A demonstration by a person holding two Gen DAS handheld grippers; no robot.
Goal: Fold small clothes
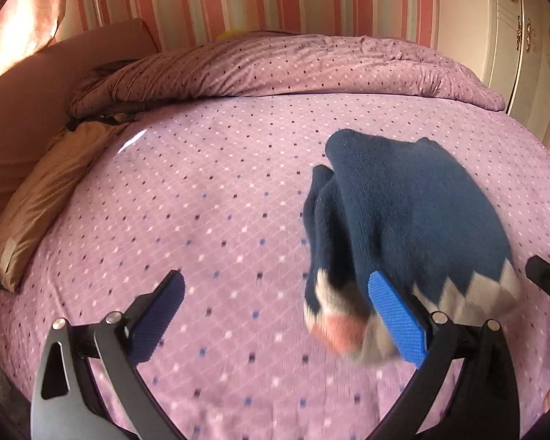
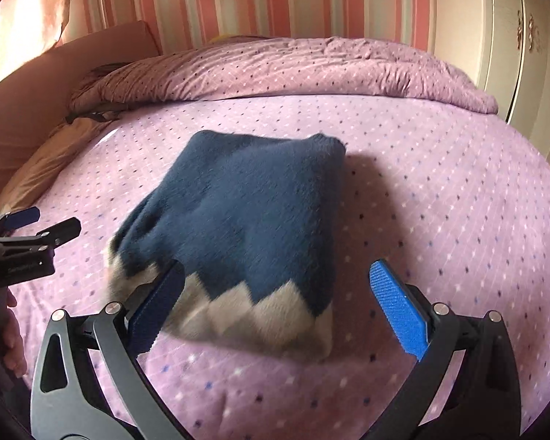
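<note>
A small navy knit sweater (image 1: pixel 414 216) with a grey zigzag hem and a pink cuff lies folded in a bundle on the purple dotted bed sheet (image 1: pixel 201 201). My left gripper (image 1: pixel 275 293) is open and empty, just left of the sweater, its right finger by the hem. In the right wrist view the sweater (image 2: pixel 245 212) lies straight ahead. My right gripper (image 2: pixel 275 282) is open and empty over the sweater's near hem. The left gripper (image 2: pixel 36 227) shows at the left edge there.
A rumpled purple duvet (image 1: pixel 293 66) lies across the back of the bed. A tan pillow (image 1: pixel 44 198) sits at the left by the brown headboard. A striped wall and white wardrobe (image 1: pixel 495 36) stand behind.
</note>
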